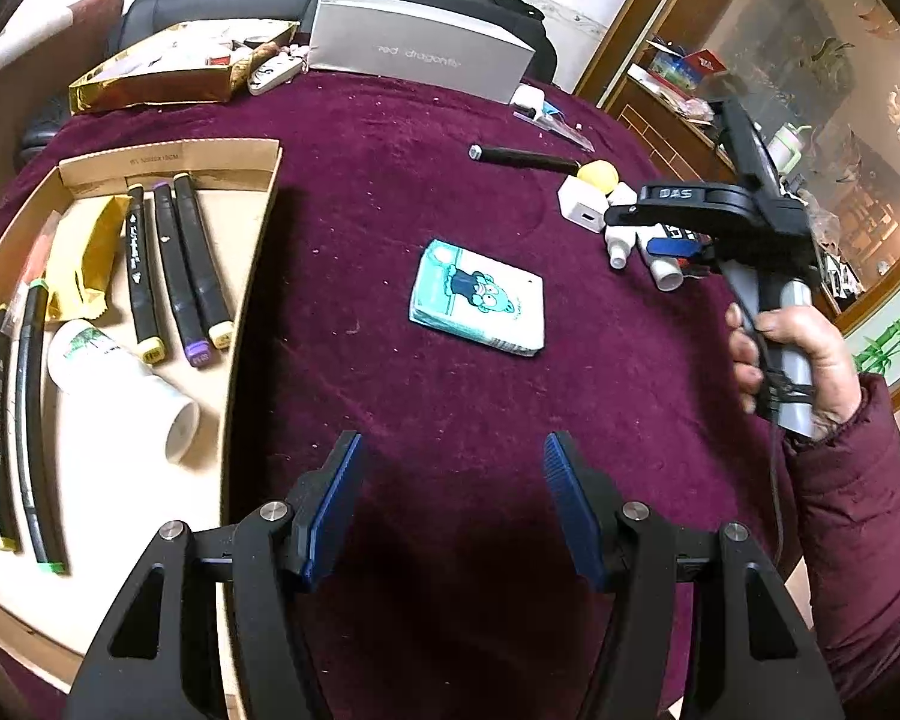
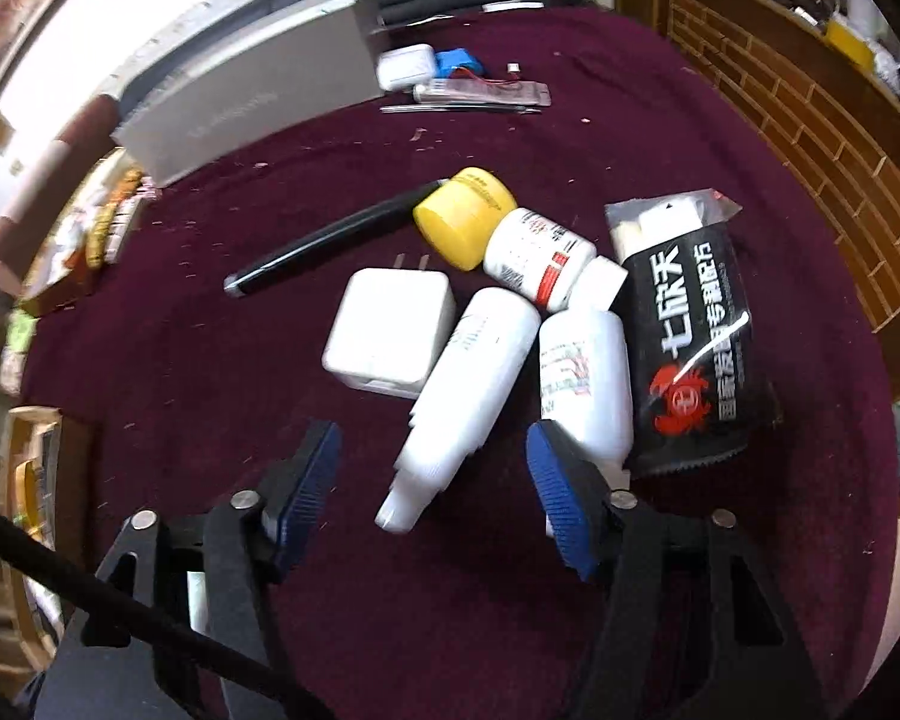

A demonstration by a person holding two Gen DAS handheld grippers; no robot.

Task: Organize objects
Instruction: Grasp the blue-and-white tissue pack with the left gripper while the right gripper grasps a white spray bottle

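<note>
The task's objects lie in two groups on a maroon tablecloth [image 1: 450, 396]. In the right wrist view a cluster fills the centre of the frame: a white squeeze bottle [image 2: 468, 384] lying with its nozzle toward the lower edge, a second white bottle [image 2: 588, 384] just right of it, a white pill bottle with a red-striped label [image 2: 540, 261] above them, a yellow-lidded jar [image 2: 465, 216], a white plug adapter [image 2: 390, 330] at left, and a black printed pouch [image 2: 699, 348] at right. A black pen [image 2: 330, 240] lies slanted toward the upper left, its tip by the jar.

The right gripper [image 2: 432, 480] points down at this cluster; its blue pads stand partly apart, the squeeze bottle's nozzle end lies between them, and neither pad visibly presses on it. The right pad overlaps the second bottle's lower end; contact cannot be told.

In the left wrist view a cardboard tray [image 1: 258, 228] at left holds black markers [image 1: 174, 264], a gold sachet [image 1: 84, 264] and a white bottle [image 1: 120, 384] lying on its side. A tissue pack with a cartoon print [image 1: 480, 300] lies alone at mid-frame. The left gripper [image 1: 450, 474] hovers over bare cloth at the lower edge, pads half apart, holding nothing. A hand [image 1: 792, 354] grips the right tool's handle at the right edge.
</note>
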